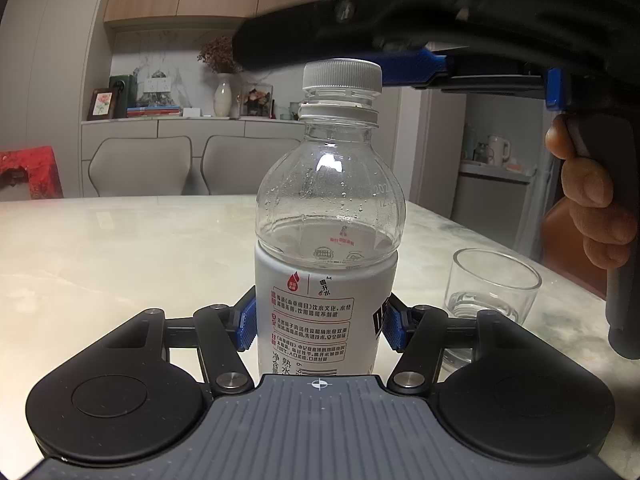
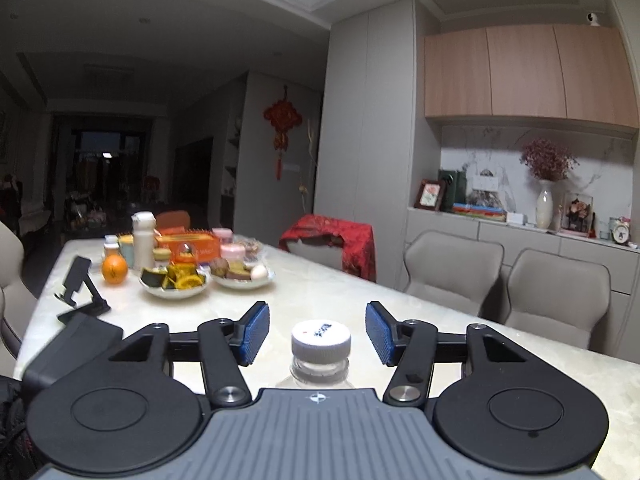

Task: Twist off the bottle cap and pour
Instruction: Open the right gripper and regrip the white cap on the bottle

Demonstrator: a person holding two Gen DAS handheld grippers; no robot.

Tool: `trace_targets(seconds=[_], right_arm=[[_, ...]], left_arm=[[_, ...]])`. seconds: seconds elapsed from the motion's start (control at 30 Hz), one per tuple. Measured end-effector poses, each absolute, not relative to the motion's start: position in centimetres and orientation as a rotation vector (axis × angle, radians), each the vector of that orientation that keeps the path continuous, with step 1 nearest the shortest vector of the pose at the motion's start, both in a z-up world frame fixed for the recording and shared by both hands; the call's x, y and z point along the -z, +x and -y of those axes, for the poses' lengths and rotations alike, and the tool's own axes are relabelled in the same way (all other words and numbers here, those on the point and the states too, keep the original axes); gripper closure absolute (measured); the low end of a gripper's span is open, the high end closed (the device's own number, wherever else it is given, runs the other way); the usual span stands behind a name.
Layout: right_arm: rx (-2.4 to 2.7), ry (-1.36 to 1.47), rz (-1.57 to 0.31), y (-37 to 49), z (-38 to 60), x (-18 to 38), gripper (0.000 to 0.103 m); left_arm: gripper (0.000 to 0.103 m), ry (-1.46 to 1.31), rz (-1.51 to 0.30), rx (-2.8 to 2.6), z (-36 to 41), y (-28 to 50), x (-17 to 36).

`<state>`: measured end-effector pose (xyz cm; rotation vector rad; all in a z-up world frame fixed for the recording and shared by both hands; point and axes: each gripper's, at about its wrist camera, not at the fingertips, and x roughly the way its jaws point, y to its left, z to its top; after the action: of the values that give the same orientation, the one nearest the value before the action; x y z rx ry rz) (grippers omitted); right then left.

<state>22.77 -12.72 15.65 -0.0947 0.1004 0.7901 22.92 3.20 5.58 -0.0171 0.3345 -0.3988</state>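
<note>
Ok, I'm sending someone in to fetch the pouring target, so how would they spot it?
On the pale marble dining table, find the clear plastic water bottle with the white label. Just beside it stands a short clear drinking glass, empty and open-topped, unlike the taller, capped bottle.

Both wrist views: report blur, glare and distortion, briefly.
Left wrist view: the right gripper above the cap is motion-smeared, the bottle is sharp with a window glint on its shoulder, and the table edge bows. Right wrist view: dim room, soft cap, fisheye-curved cabinets.
</note>
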Motion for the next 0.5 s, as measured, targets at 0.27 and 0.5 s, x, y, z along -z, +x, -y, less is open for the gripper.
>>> trace_targets(seconds=[0.27, 0.5], right_arm=[[-0.763, -0.081, -0.062, 22.82, 12.84, -15.41, 0.0], [-0.74, -0.081, -0.034, 22.99, 12.77, -15.11, 0.0]], left_arm=[[0.043, -0.016, -0.334, 0.398, -2.9, 23.04, -5.34], [0.043, -0.016, -0.334, 0.399, -2.82, 22.91, -5.35]])
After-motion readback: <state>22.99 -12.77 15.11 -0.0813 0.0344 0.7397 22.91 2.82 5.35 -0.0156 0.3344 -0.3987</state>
